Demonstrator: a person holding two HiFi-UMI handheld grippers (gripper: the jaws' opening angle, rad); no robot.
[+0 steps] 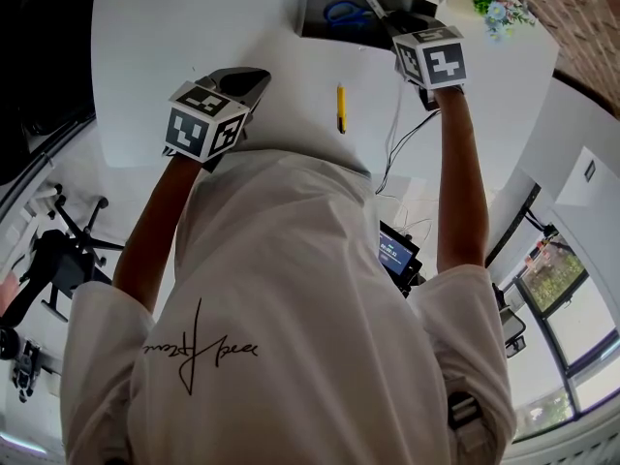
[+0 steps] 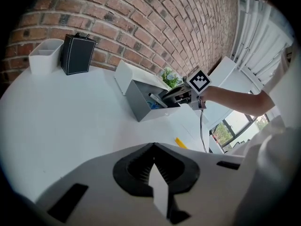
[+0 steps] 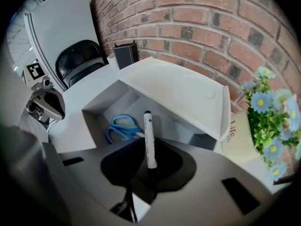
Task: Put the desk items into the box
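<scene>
Right claw (image 3: 151, 160) around marker (image 3: 148, 136), above scissors (image 3: 122, 128)

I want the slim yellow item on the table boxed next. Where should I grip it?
Mid-length, from straight above, fingers closing across its narrow width: the yellow item lies flat and alone on the table, its long axis pointing toward the box.

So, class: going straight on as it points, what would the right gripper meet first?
Probably the floor of the open box, beside the blue scissors; the marker held in the right gripper would touch first, though depth is unclear.
</scene>
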